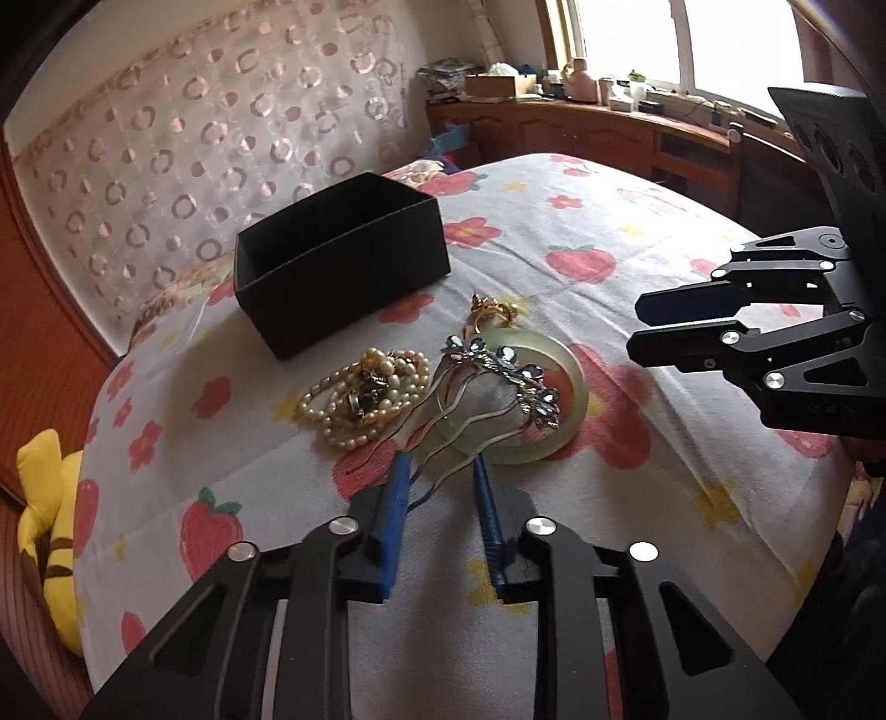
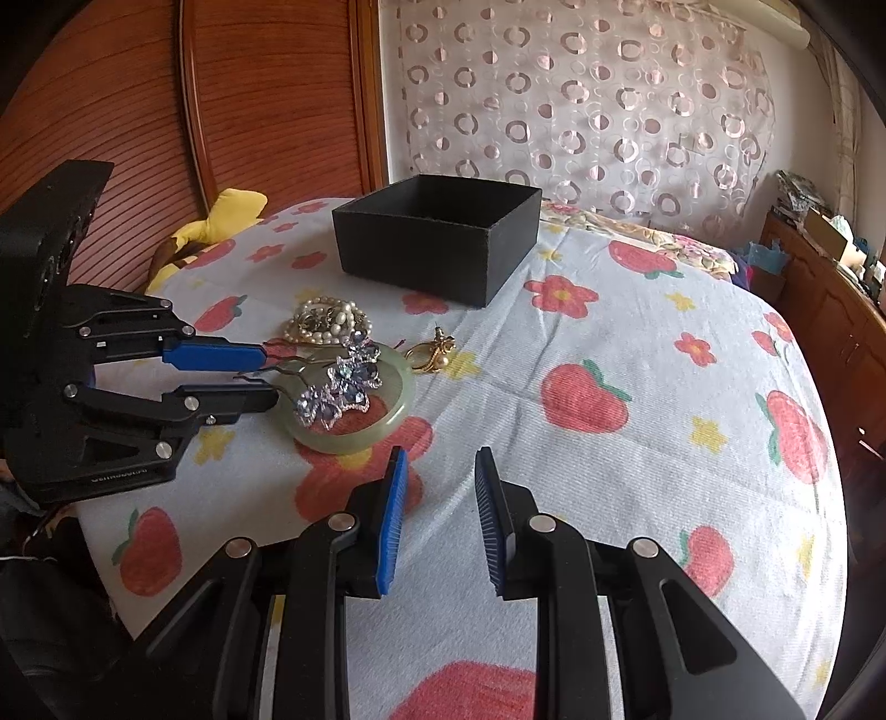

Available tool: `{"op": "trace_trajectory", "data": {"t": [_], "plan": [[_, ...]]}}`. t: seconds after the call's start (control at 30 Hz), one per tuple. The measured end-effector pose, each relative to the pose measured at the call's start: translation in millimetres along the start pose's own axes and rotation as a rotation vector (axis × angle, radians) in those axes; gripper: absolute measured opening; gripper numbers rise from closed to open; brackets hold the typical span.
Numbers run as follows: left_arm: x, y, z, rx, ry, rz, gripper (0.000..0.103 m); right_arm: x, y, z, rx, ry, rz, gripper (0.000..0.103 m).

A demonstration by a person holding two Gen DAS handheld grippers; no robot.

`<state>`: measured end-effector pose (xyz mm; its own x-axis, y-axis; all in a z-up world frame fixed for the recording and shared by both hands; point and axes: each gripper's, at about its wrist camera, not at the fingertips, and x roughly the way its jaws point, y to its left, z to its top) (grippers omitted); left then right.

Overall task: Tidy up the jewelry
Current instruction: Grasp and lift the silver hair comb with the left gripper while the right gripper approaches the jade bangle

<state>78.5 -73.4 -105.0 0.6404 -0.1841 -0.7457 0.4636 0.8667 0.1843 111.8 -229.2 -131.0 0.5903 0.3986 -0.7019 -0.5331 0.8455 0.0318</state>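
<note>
Left wrist view: left gripper (image 1: 440,471) narrowed around the wavy metal prongs of the hair comb (image 1: 487,382); whether the pads bite yet is unclear.
Pearls: pearl necklace (image 1: 365,396), knobbly heap left of the comb on the bed (image 1: 554,243).
Bangle: smooth green ring (image 1: 576,382) under the comb's jewelled flowers.
Box: matte black box (image 1: 343,260), open, behind the pile.
Right gripper (image 2: 440,476): part-open, empty, beside the bangle.
Advice: squeeze the prongs squarely, lift straight, so the bangle stays.

Home bedroom. Bed with strawberry-and-flower sheet (image 2: 637,354) fills the middle; yellow plush toy (image 1: 47,531) at 8 o'clock, circle-patterned sheer curtain (image 2: 581,111) at 12, cluttered wooden dresser (image 1: 598,127) under window (image 1: 736,44) at 1 o'clock.
</note>
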Motion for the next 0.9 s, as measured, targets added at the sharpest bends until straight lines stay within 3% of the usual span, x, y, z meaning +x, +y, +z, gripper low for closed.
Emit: {"op": "trace_trajectory", "data": {"t": [0.2, 0.43, 0.9], "plan": [[-12, 3, 3, -0.019, -0.03, -0.048, 0.002, 0, -1, -1, -0.001, 0.001, -0.001, 0.027], [-27, 20, 4, -0.099, -0.071, -0.078, 0.001, 1, 5, 4, -0.017, 0.005, -0.01, 0.027], [-54, 46, -1, -0.209, -0.155, -0.107, 0.0, 19, 49, 28, -0.095, 0.021, 0.097, 0.027]]}}
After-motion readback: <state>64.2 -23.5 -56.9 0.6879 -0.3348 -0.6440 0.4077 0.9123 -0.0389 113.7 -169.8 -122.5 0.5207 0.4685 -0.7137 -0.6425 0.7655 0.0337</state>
